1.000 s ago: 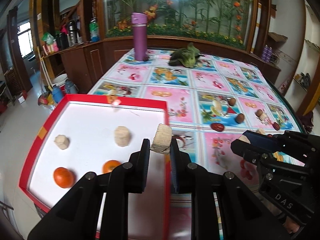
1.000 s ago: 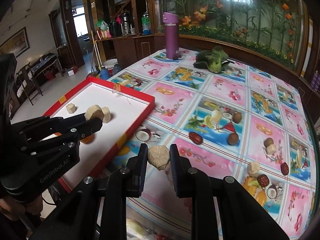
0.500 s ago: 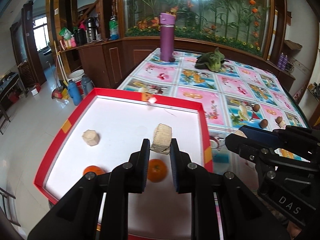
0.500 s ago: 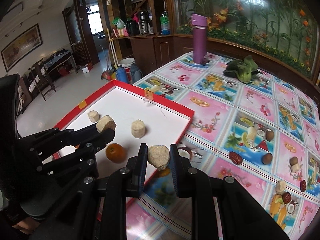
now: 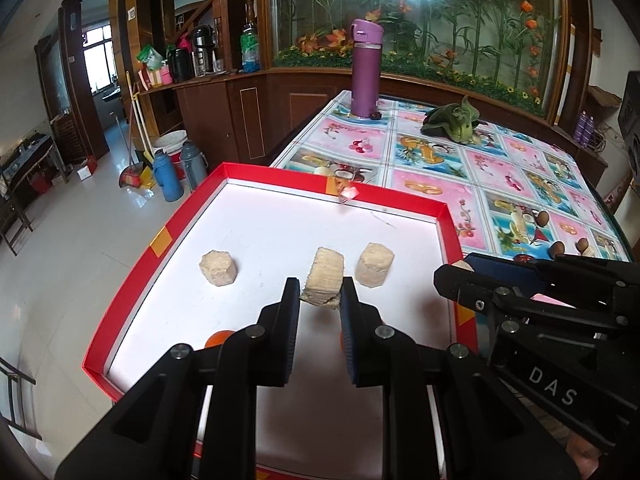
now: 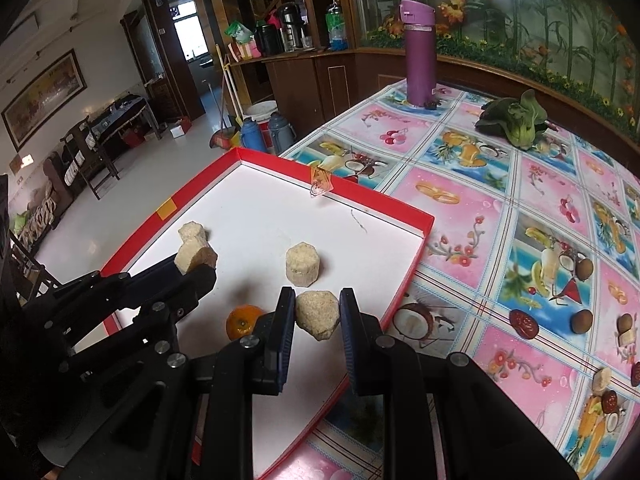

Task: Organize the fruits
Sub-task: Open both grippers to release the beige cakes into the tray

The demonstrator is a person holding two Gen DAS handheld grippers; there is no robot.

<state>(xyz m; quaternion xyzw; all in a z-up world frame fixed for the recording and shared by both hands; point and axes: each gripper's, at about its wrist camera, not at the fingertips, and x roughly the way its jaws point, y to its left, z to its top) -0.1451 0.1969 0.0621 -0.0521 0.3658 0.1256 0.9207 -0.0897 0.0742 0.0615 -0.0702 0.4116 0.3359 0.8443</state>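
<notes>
Both hand-held grippers were loaded over the red tray [image 5: 448, 216]. The left hand-held gripper [image 5: 319, 294] pinched a tan cylindrical chunk [image 5: 323, 278], tilted with its long axis leaning up and away from the jaws, above the white floor of the tray. The right hand-held gripper [image 6: 316, 312] clamped a second, lumpier tan chunk [image 6: 317, 314] above the tray's near right part, just inside the rim.

Two like chunks already stood upright on the tray: one [image 5: 218, 267] off to the left of the left gripper, the other [image 5: 374, 264] just beyond and right of its load. An orange [image 6: 243, 322] lay close by the right gripper's left finger.

To my eye the gap that mattered lay between those two standing pieces, straight ahead and below the left gripper, which looked the nearer to it. The right chunk seemed meant for the bare patch to the right of the standing piece. The counter [image 6: 520, 208] beyond carried a purple flask [image 6: 419, 52].
</notes>
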